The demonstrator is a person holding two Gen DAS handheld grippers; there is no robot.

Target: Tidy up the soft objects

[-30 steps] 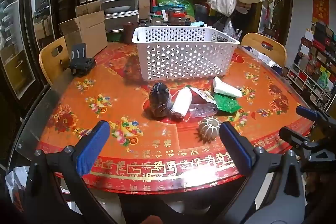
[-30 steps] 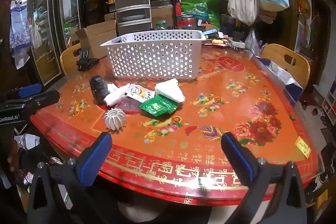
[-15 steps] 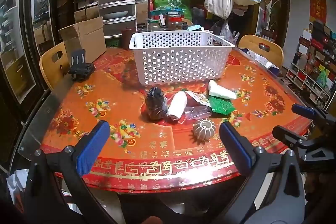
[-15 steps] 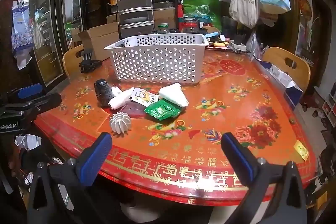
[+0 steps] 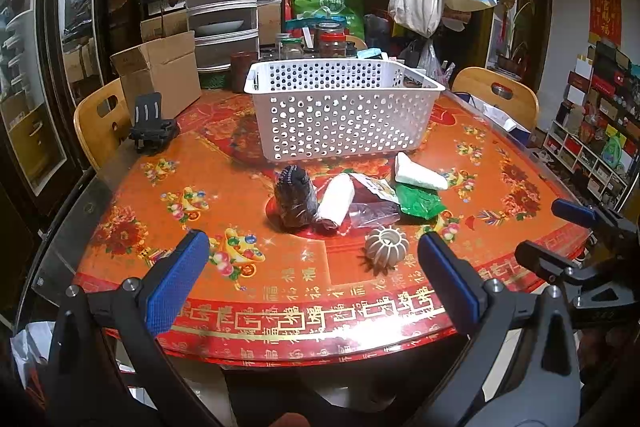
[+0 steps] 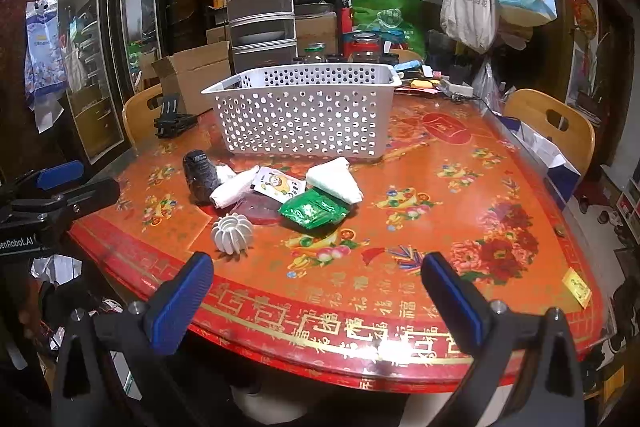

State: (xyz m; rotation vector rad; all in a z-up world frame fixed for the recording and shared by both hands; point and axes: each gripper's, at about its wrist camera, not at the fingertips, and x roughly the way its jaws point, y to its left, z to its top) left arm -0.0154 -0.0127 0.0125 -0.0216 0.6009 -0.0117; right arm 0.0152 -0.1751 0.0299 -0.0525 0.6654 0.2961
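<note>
Now 1 basket (image 5: 344,115), 2 white rolls (image 5: 335,202).

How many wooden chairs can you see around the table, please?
2: one chair at the table's far left by the cardboard box, another at the far right. Others may be hidden.

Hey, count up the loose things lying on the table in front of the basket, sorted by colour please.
White: 3, roll, folded cloth, ribbed ball
Black: 1, bundle
Green: 1, packet
Printed: 1, packet
Clear: 1, bag
Total: 7
</note>
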